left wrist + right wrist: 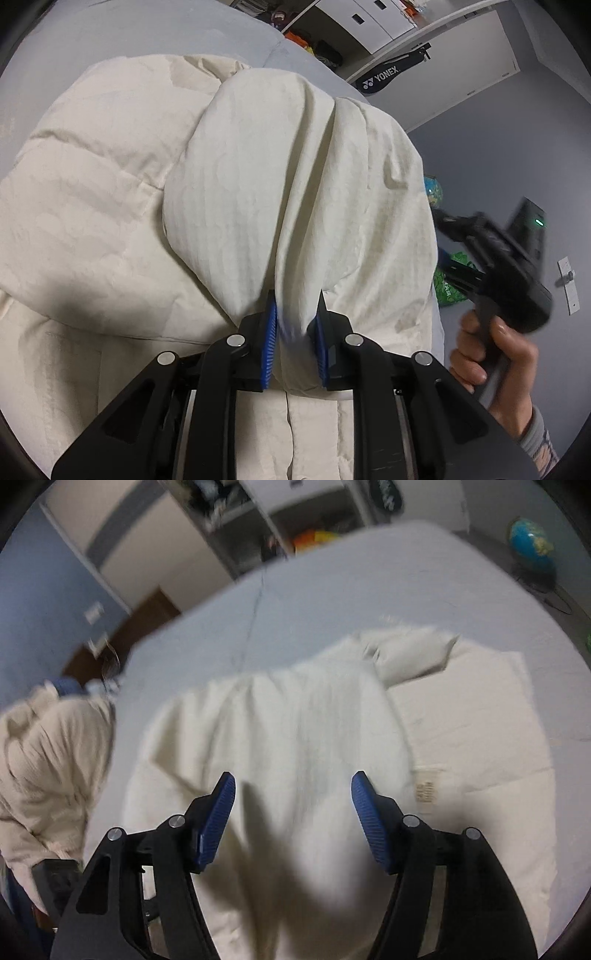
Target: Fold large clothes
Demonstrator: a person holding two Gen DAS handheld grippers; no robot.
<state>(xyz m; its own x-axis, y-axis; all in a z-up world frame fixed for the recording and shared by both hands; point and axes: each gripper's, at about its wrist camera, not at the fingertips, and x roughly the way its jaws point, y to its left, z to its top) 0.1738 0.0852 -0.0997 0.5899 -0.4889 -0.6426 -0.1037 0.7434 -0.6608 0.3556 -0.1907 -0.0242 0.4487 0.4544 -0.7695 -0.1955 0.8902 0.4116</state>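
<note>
Right now your left gripper has its fingers clenched on a bunched fold of the cream padded jacket, which rises up the middle of the left wrist frame. The jacket's bulk lies on the grey bed, its long axis running from the lower centre to the upper right of the right wrist frame. Your right gripper hangs above it, fingers released and empty, so the left is the nearer.
</note>
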